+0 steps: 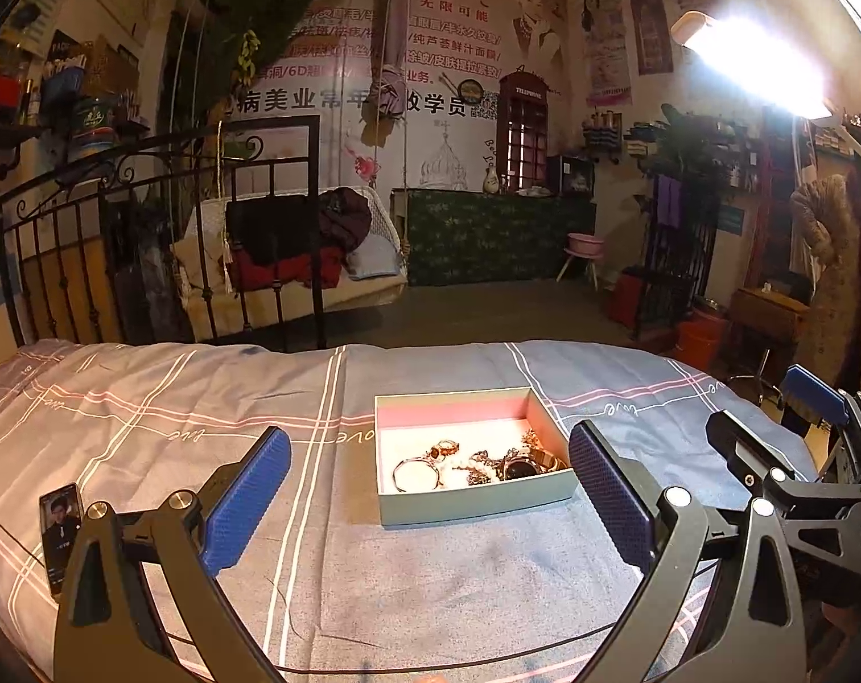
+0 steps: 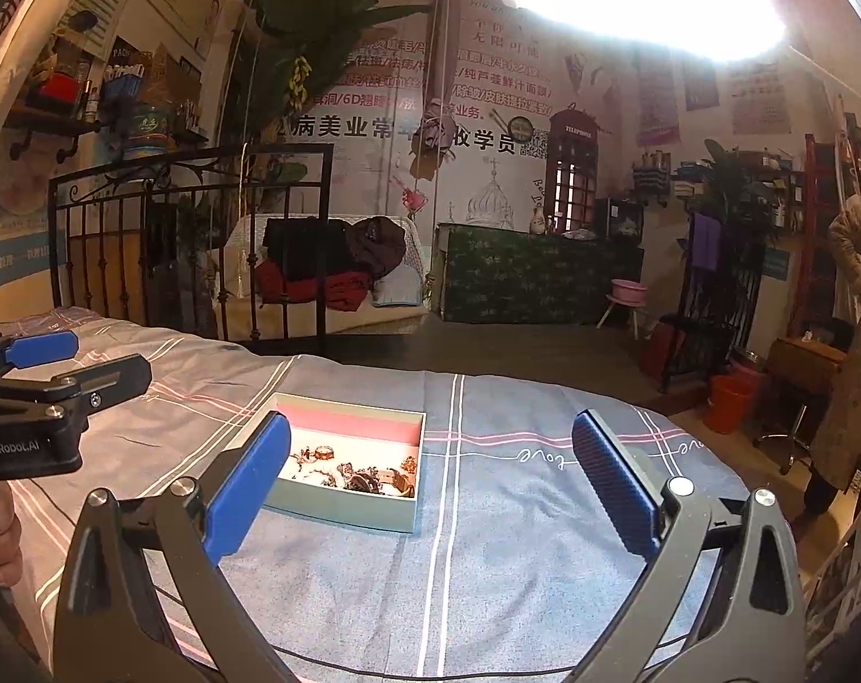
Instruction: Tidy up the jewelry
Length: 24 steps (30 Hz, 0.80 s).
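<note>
A shallow pale green box [image 1: 476,503] with a pink and white inside lies on the bedsheet, straight ahead of my left gripper [image 1: 430,489]. It holds a tangle of jewelry [image 1: 476,464]: bangles, rings, a chain and a dark-faced watch. The left gripper is open and empty, with the box seen between its blue pads. In the right wrist view the same box [image 2: 339,503] sits ahead and to the left, with the jewelry [image 2: 356,469] inside. My right gripper [image 2: 430,484] is open and empty over bare sheet, to the right of the box.
The bed carries a grey and blue checked sheet [image 1: 202,432]. A phone [image 1: 60,535] with a lit screen lies at its left. A thin black cable [image 1: 430,666] crosses the near sheet. Beyond the bed's far edge are the floor, an iron bed frame [image 1: 163,239] and a bright lamp [image 1: 754,62].
</note>
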Tool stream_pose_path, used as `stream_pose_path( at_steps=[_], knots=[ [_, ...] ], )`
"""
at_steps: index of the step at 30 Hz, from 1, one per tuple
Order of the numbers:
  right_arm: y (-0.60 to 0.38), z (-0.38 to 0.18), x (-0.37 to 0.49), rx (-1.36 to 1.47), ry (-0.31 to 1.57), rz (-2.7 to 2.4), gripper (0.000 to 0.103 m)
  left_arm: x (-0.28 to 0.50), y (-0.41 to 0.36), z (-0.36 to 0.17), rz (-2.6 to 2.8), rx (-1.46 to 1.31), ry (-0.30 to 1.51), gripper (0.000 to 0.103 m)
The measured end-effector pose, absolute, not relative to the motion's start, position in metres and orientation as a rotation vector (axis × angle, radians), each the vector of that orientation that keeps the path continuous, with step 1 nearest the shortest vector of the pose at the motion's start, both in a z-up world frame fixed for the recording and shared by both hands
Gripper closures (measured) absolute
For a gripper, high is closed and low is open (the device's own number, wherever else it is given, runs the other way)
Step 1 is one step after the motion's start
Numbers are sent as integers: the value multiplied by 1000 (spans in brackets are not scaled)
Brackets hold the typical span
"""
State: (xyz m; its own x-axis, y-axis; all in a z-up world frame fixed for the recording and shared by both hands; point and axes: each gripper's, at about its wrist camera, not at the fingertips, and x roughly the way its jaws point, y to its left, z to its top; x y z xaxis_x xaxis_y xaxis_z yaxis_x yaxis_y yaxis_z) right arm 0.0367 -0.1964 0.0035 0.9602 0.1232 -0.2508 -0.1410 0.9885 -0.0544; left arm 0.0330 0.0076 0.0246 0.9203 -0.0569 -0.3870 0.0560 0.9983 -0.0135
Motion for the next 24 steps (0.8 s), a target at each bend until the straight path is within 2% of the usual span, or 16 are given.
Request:
stream_pose_path(
  at_steps=[24],
  knots=[
    [-194,4,34,-55,259,148,5,33,7,15,-48,9,412,6]
  ],
)
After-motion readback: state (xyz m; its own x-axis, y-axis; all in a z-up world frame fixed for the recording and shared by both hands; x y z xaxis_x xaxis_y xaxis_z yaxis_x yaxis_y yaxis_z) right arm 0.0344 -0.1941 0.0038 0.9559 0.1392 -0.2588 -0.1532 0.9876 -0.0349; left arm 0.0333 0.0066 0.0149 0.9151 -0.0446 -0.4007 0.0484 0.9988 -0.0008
